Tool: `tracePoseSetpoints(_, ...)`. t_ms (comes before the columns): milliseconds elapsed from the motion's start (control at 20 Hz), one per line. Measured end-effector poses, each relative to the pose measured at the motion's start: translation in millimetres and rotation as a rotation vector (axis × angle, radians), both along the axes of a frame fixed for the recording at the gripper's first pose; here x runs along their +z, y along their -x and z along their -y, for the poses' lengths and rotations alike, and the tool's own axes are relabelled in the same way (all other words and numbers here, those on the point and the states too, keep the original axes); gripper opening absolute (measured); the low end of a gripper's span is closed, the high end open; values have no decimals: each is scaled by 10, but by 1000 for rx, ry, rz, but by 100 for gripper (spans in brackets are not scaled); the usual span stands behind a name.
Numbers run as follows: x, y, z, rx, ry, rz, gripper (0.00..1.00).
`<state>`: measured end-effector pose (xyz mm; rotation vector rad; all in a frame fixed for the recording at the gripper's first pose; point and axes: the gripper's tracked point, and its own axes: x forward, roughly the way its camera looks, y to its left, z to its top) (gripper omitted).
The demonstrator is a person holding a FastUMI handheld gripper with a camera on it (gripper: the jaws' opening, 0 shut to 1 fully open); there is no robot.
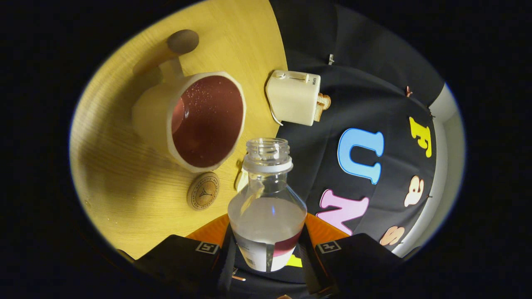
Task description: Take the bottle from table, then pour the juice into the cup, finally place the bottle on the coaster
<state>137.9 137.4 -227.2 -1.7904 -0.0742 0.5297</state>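
My gripper (266, 253) is shut on a clear, uncapped plastic bottle (267, 207) with a label at its base; both fingers press on its lower body. The view is rolled over, so the bottle is tipped, and clear liquid fills part of it. Its open mouth (267, 150) points toward the rim of a cream cup (195, 120) with a dark red inside, which stands on the wooden table (124, 182) just beyond the bottle. Droplets cling to the cup's inner wall. A round cork coaster (203, 191) lies on the table next to the cup, between it and my fingers.
A cream toaster (294, 97) with a slice of toast in it stands near the table's edge beyond the cup. A round brown knob on a wooden stem (181, 41) sits behind the cup. The booth's black cloth wall hangs past the table edge.
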Motion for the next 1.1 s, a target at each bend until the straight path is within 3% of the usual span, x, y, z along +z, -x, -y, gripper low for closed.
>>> tracePoseSetpoints(1100, 72, -120, -34, 105, 166, 79, 70)
